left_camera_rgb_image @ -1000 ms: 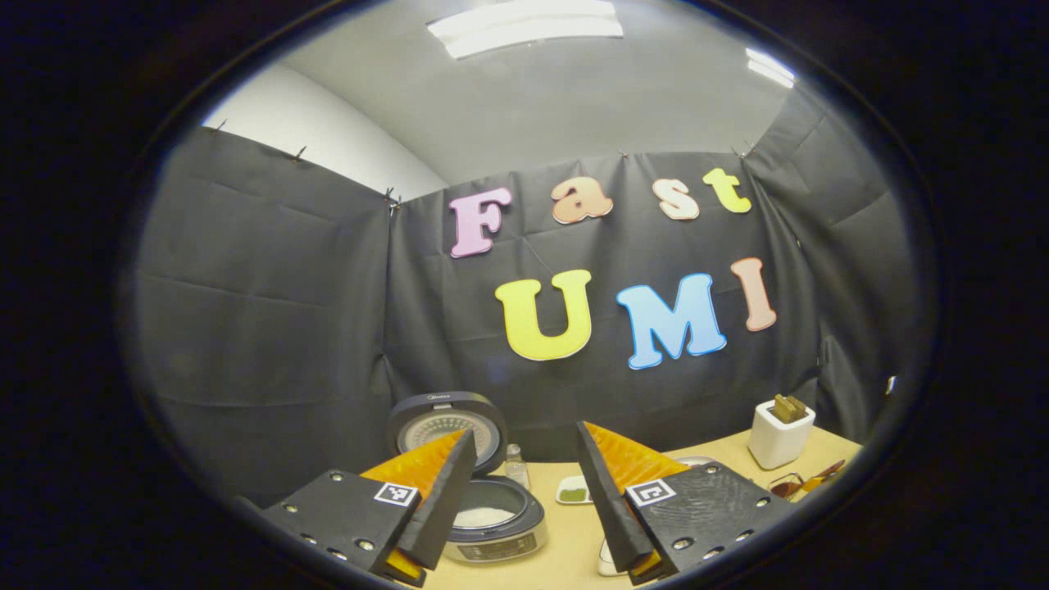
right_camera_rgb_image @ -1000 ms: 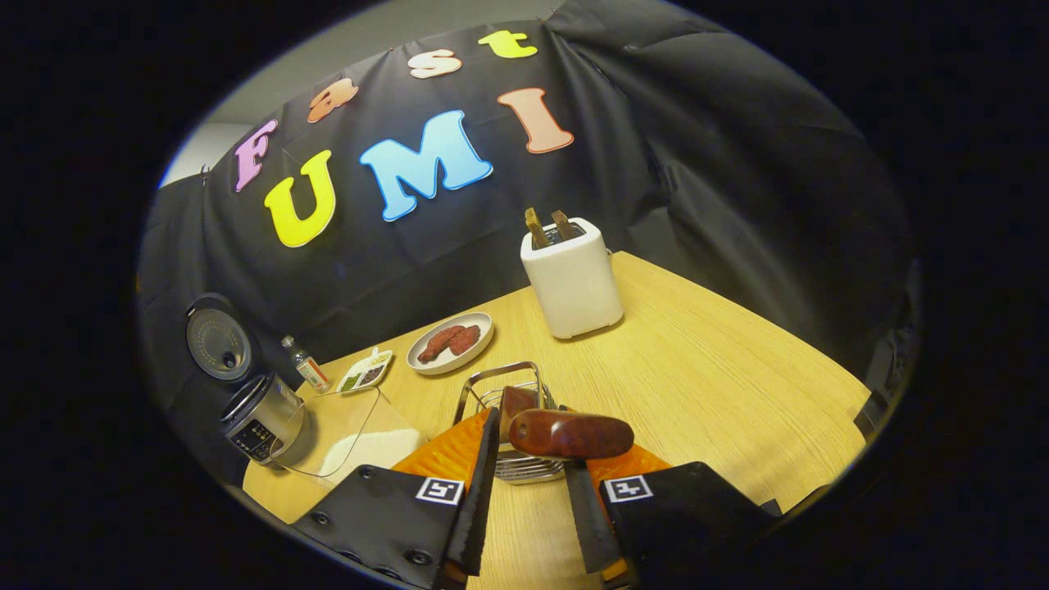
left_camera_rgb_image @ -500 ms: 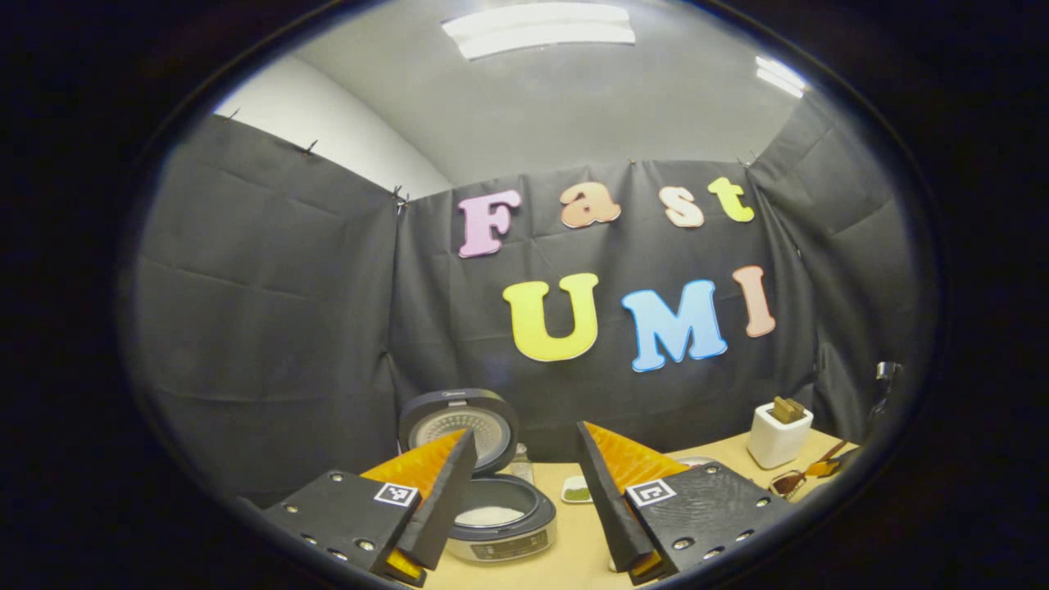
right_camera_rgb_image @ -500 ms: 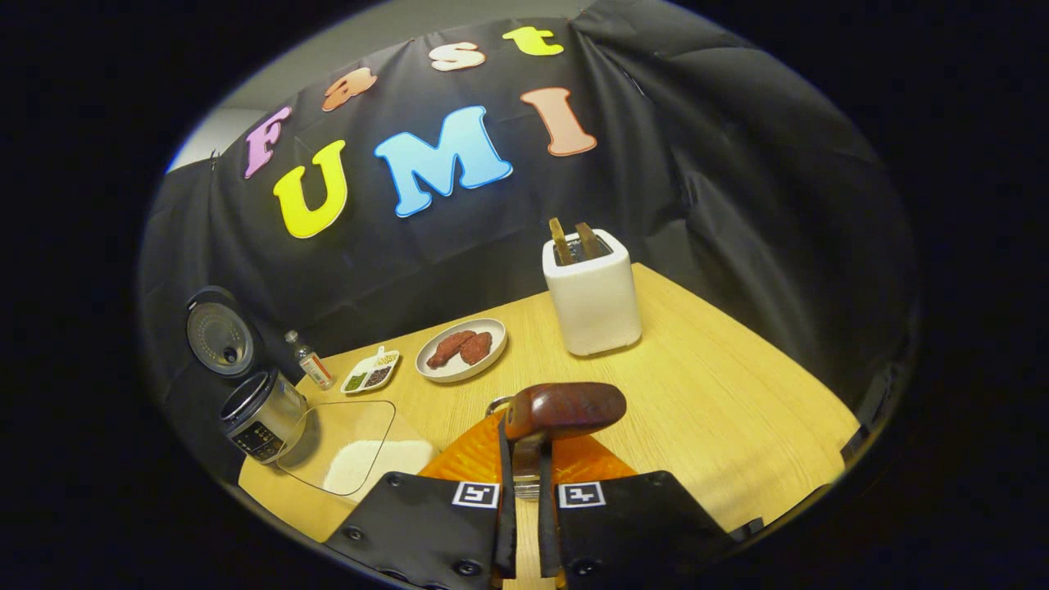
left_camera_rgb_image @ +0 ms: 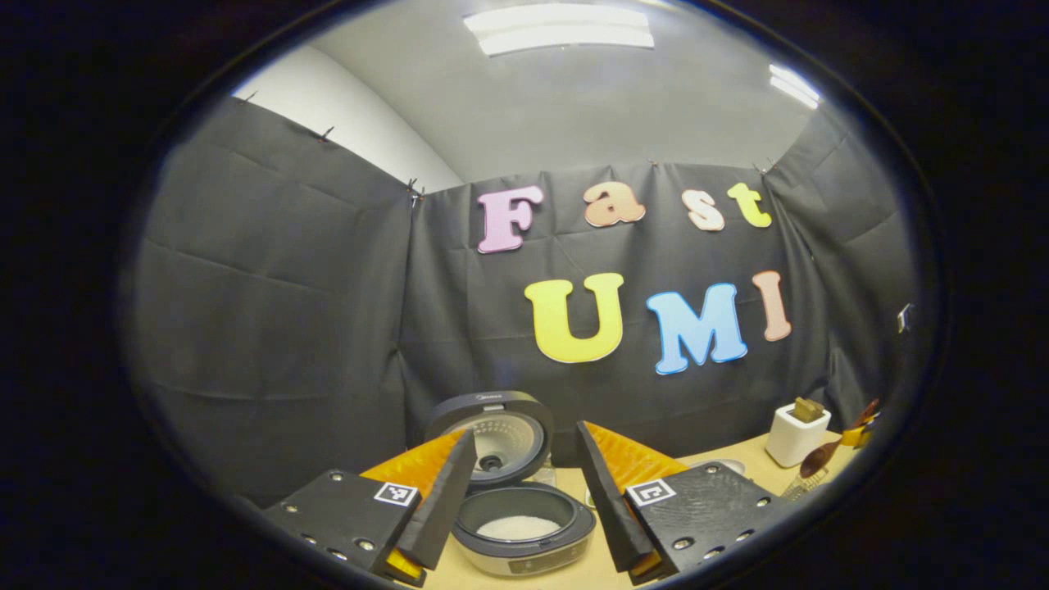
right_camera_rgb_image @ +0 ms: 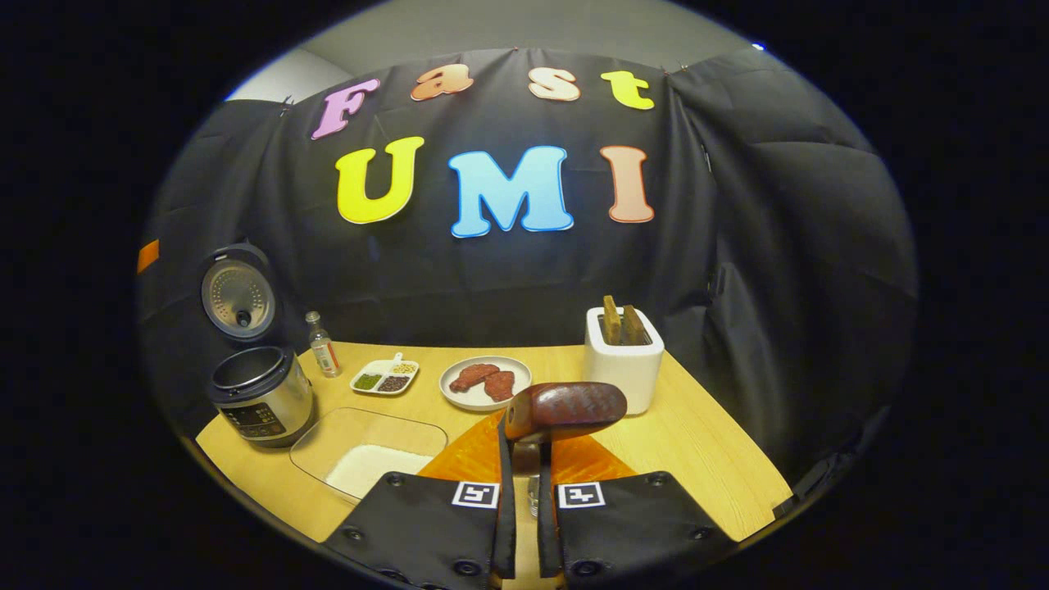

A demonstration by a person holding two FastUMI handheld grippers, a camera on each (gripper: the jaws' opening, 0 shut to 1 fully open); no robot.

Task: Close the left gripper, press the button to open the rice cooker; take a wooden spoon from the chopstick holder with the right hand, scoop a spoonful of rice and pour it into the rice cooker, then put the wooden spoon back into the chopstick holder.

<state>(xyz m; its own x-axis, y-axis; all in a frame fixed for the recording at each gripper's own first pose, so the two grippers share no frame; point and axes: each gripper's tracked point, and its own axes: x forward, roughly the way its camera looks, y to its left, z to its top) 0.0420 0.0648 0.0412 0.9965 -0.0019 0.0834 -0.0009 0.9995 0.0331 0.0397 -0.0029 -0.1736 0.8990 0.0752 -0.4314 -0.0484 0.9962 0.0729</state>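
The rice cooker (left_camera_rgb_image: 524,537) stands with its lid (left_camera_rgb_image: 492,426) up and white rice in its pot. My left gripper (left_camera_rgb_image: 524,432) hangs open just in front of it, nothing between the fingers. The same cooker (right_camera_rgb_image: 261,395) sits at the table's left end in the right gripper view. My right gripper (right_camera_rgb_image: 524,430) is shut on the handle of the dark wooden spoon (right_camera_rgb_image: 565,407), whose bowl stands up above the fingertips. That spoon (left_camera_rgb_image: 819,459) also appears at the far right of the left gripper view, above the wire chopstick holder (left_camera_rgb_image: 799,487).
A clear glass tray (right_camera_rgb_image: 311,438) holding rice lies right of the cooker. Behind it are a small bottle (right_camera_rgb_image: 324,344), a divided dish (right_camera_rgb_image: 383,377) and a plate (right_camera_rgb_image: 452,393) of brown food. A white toaster (right_camera_rgb_image: 624,360) stands at the back right.
My right gripper closed on the spoon and lifted it clear of the holder, tilting level. The left gripper stayed open and shifted so the cooker sits nearer and more central.
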